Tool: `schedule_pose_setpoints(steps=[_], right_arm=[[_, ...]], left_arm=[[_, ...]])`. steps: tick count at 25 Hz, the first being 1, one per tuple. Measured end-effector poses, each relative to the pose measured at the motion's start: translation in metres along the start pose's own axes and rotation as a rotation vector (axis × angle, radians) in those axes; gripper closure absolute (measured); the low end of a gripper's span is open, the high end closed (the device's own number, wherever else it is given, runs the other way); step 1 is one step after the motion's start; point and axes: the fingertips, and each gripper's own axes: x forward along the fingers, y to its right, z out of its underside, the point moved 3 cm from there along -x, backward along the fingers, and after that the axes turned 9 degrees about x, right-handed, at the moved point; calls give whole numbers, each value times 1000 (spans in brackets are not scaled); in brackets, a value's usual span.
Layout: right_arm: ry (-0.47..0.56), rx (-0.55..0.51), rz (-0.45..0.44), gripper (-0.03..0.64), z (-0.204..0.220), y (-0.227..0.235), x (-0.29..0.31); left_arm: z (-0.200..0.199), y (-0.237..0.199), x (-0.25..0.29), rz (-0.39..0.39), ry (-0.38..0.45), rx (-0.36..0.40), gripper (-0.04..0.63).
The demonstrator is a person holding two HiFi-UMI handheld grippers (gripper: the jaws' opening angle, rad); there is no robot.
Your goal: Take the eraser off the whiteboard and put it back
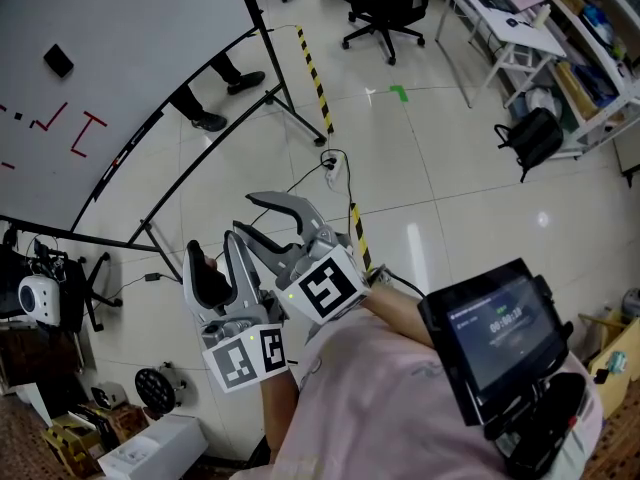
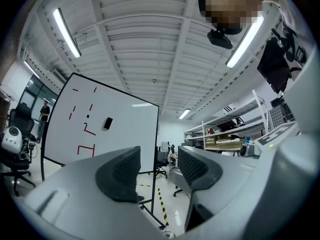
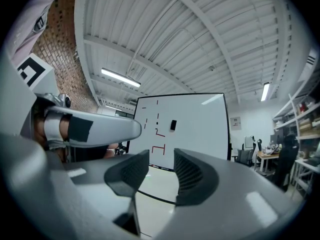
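The black eraser [image 1: 58, 60] sticks to the whiteboard [image 1: 150, 28] at the far upper left, near several red marks. Both grippers are held close to the person's body, well away from the board. My left gripper [image 1: 212, 243] stands open with nothing between its pads. My right gripper [image 1: 246, 214] sits just to its right, also open and empty. In the left gripper view the eraser [image 2: 107, 123] shows small and far off, above the left pad. In the right gripper view the eraser [image 3: 173, 125] is just above the gap between the pads.
The whiteboard stands on a black wheeled frame [image 1: 290, 103], with a person's shoes [image 1: 210, 120] behind it. Yellow-black tape [image 1: 318, 83] and a cable [image 1: 330, 163] run across the floor. Office chairs [image 1: 385, 8], a white desk [image 1: 510, 38] and a black bag [image 1: 532, 138] are at the right.
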Motion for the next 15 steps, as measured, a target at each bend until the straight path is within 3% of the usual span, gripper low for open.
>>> schedule_pose_setpoints(steps=[11,15], right_arm=[[13,-6,12,471,-3,6,1],[-27,-97,-16,471,-5,-3,4]], left_arm=[[-2,1,4,7,17,7,364],[-6,-4,8,20,28,15,364]])
